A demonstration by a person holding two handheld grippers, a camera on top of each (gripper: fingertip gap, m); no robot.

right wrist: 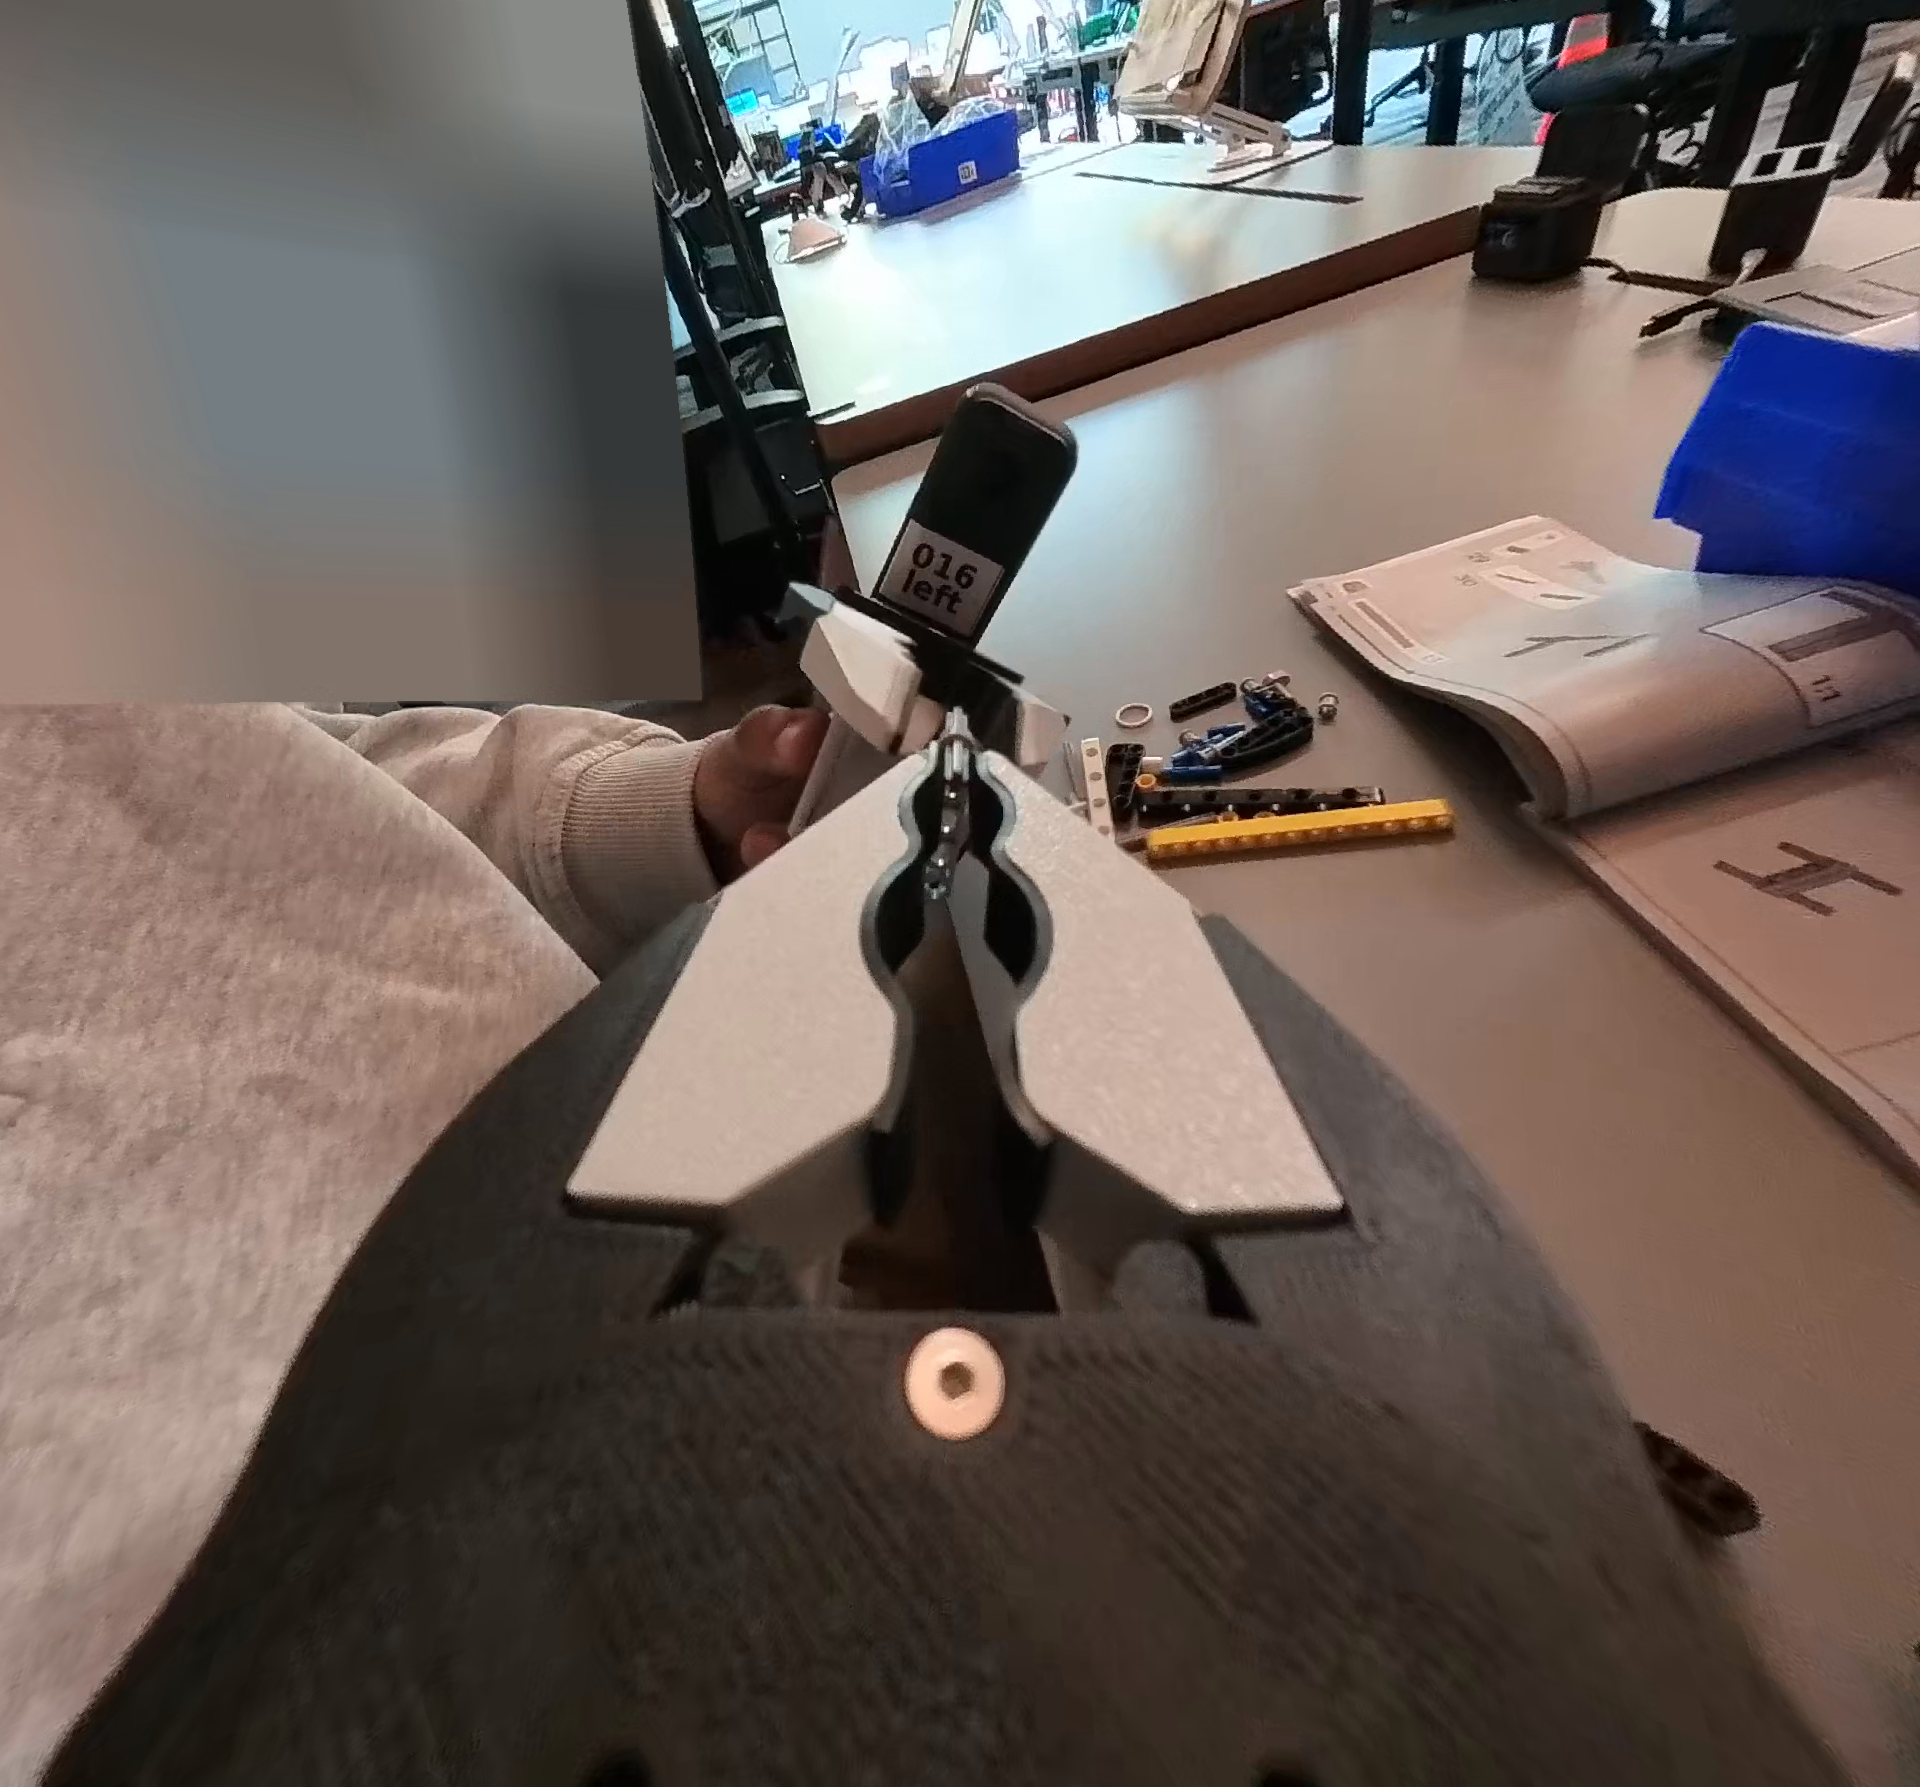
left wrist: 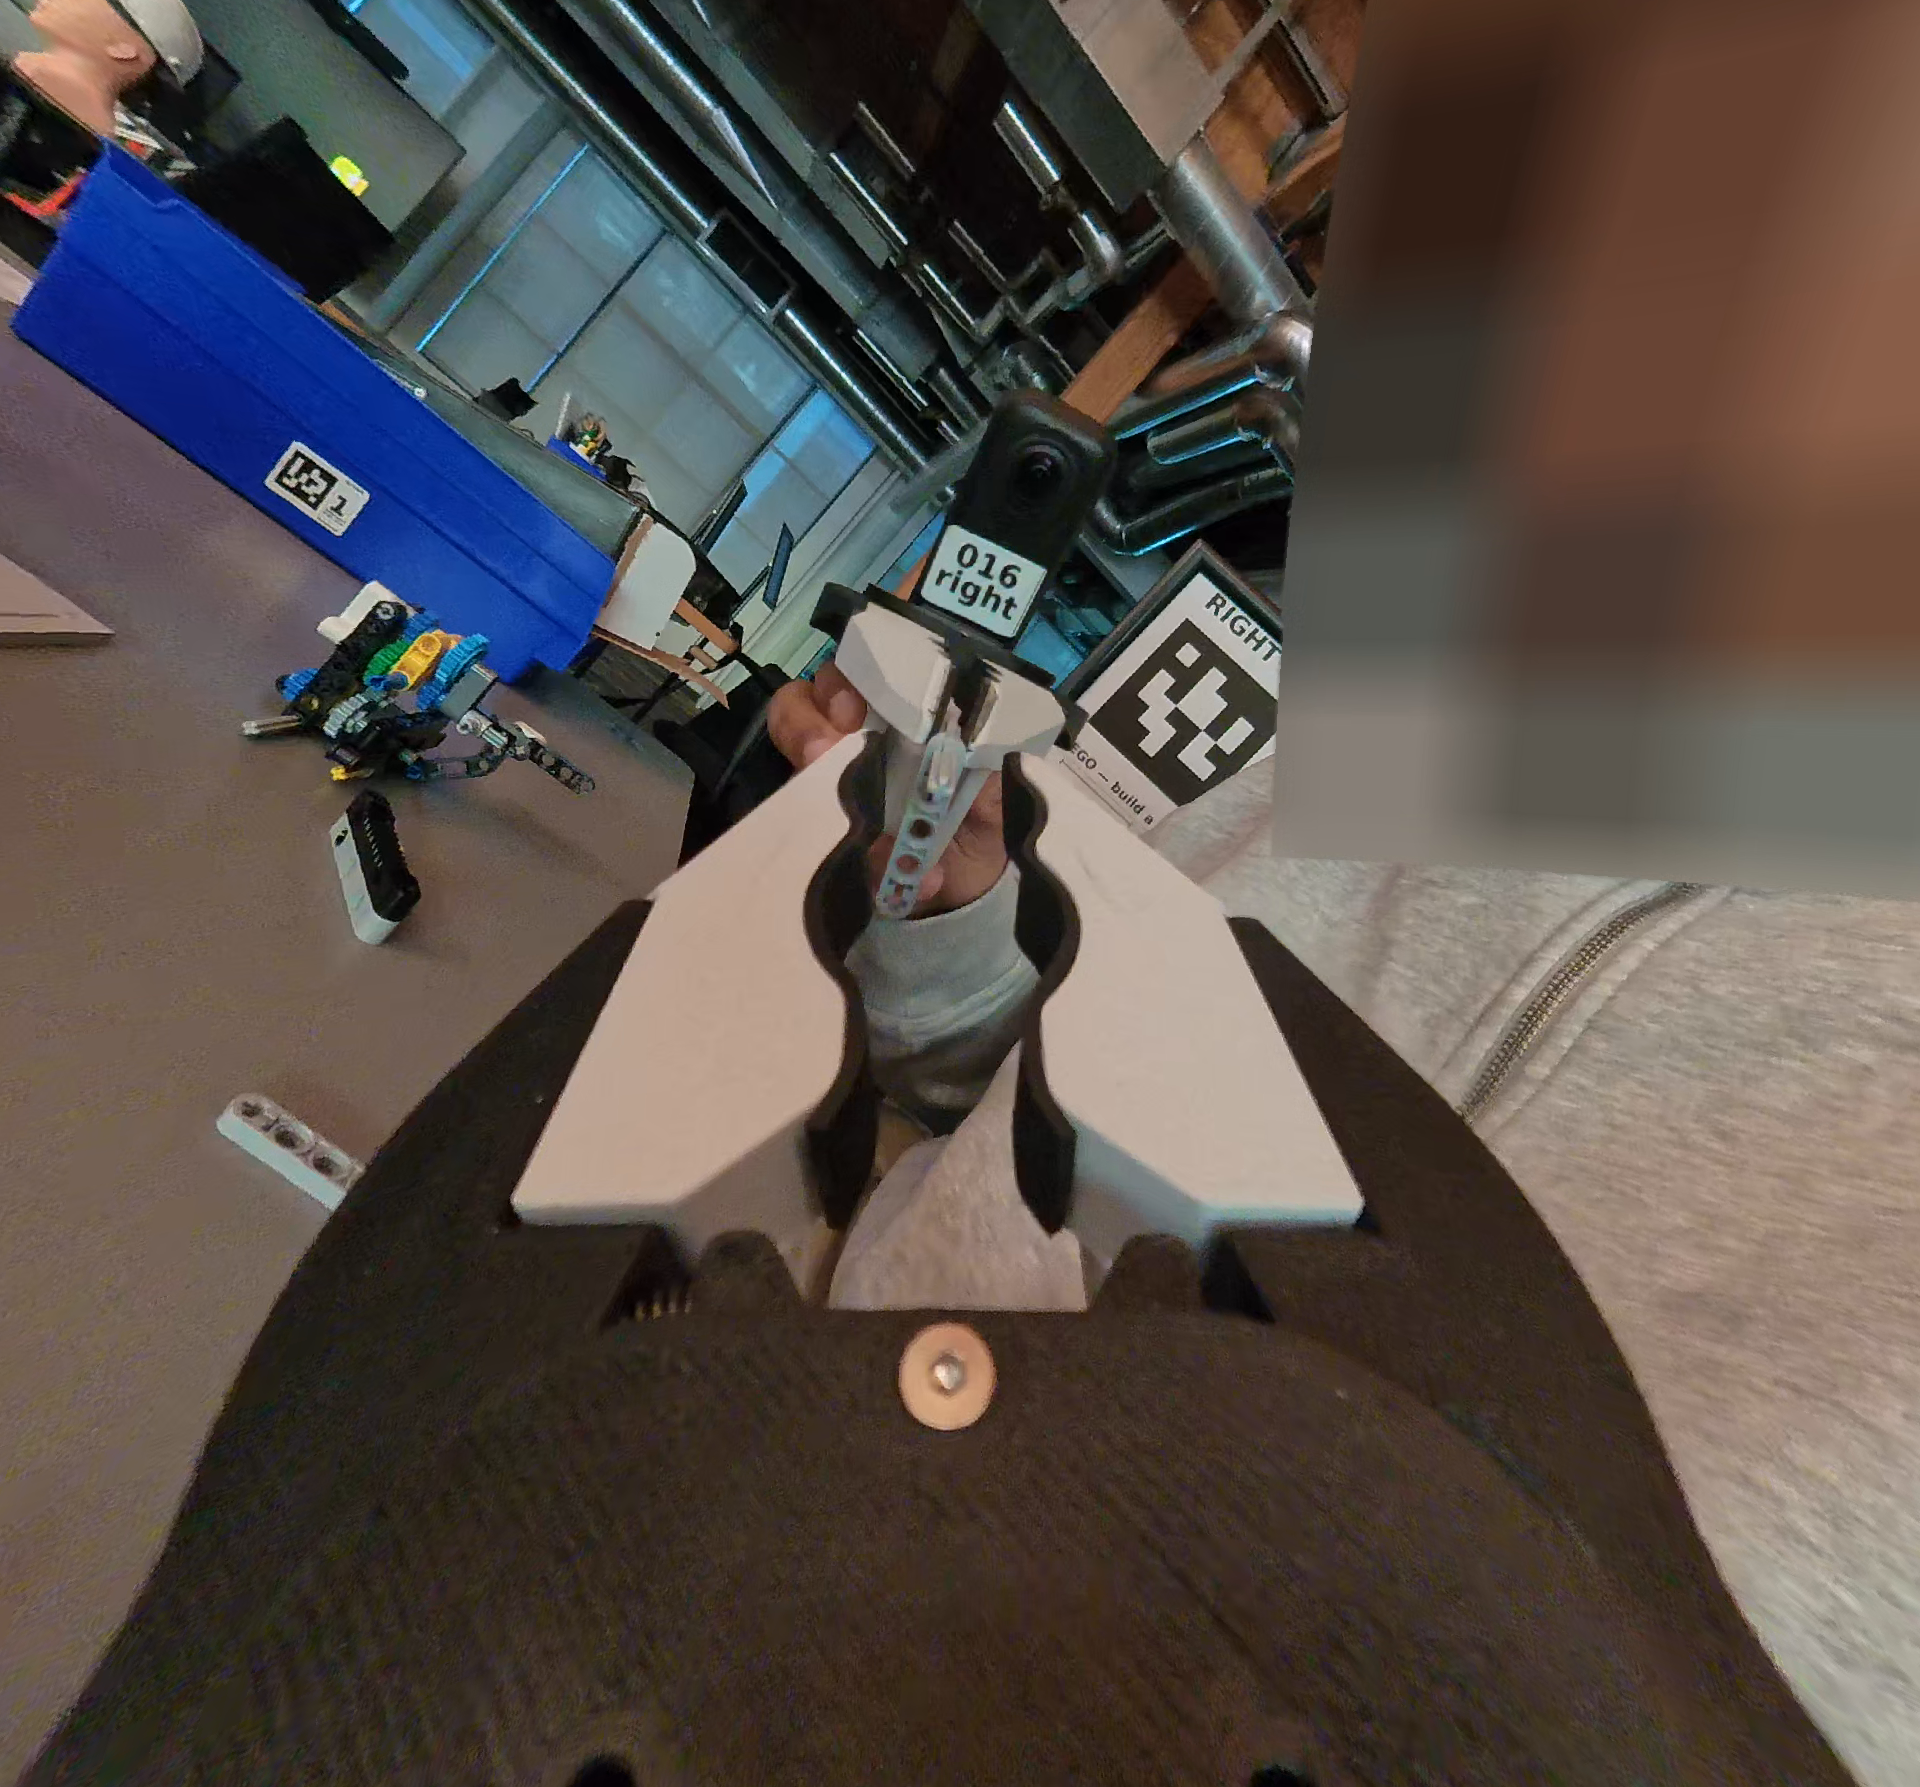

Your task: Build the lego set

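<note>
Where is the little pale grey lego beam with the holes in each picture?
Left wrist view: the pale grey holed lego beam hangs at centre, pinched by the far right gripper.
Right wrist view: seen edge-on at centre, between the right gripper's tips.
Shared landmark: the blue plastic bin on the table.

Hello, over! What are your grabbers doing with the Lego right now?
Right gripper shut on grey beam, raised. Left gripper open around beam's free end. Half-built model waits on table. Nothing blocking.

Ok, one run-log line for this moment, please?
right gripper: shut on grey beam, held above table | left gripper: open, facing beam | partial model: on table, untouched
</note>
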